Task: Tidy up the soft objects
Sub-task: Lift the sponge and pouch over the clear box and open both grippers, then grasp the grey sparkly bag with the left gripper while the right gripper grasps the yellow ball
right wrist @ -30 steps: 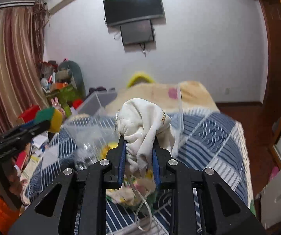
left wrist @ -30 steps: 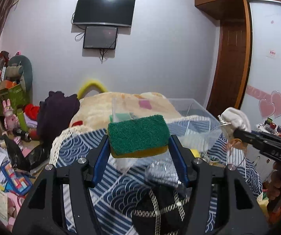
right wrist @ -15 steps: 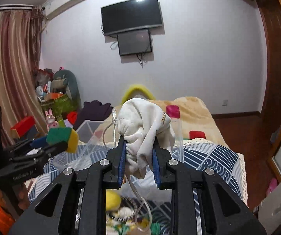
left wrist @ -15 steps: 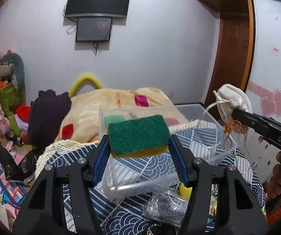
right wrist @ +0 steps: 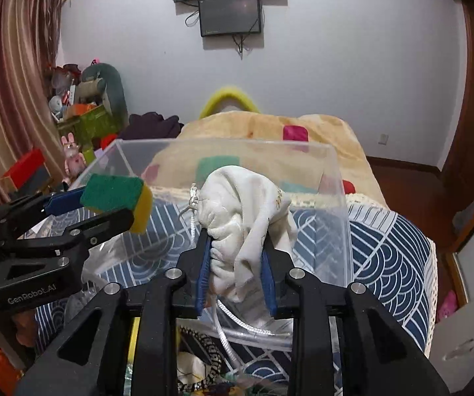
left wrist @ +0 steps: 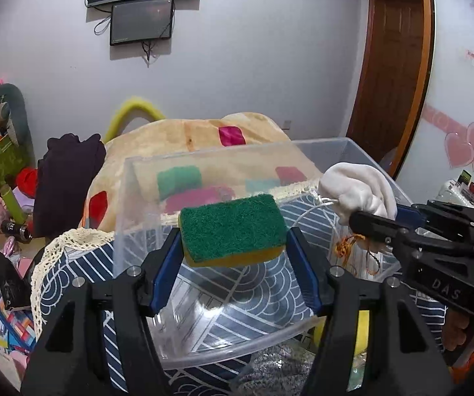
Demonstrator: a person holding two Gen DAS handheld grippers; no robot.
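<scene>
My left gripper is shut on a green and yellow sponge and holds it over the open clear plastic bin. The sponge also shows in the right wrist view. My right gripper is shut on a cream drawstring cloth pouch, held above the same bin. The pouch shows at the right of the left wrist view. The bin sits on a blue patterned bedspread and looks empty inside.
A beige blanket with coloured patches lies behind the bin. A dark garment is at the left. Toys and boxes pile up by the curtain. Loose items lie below the bin's near edge. A wooden door stands at the right.
Both grippers have moved forward with their loads, from short of the bin to above it. The bin now fills the middle of both views. Neither grip has changed.
</scene>
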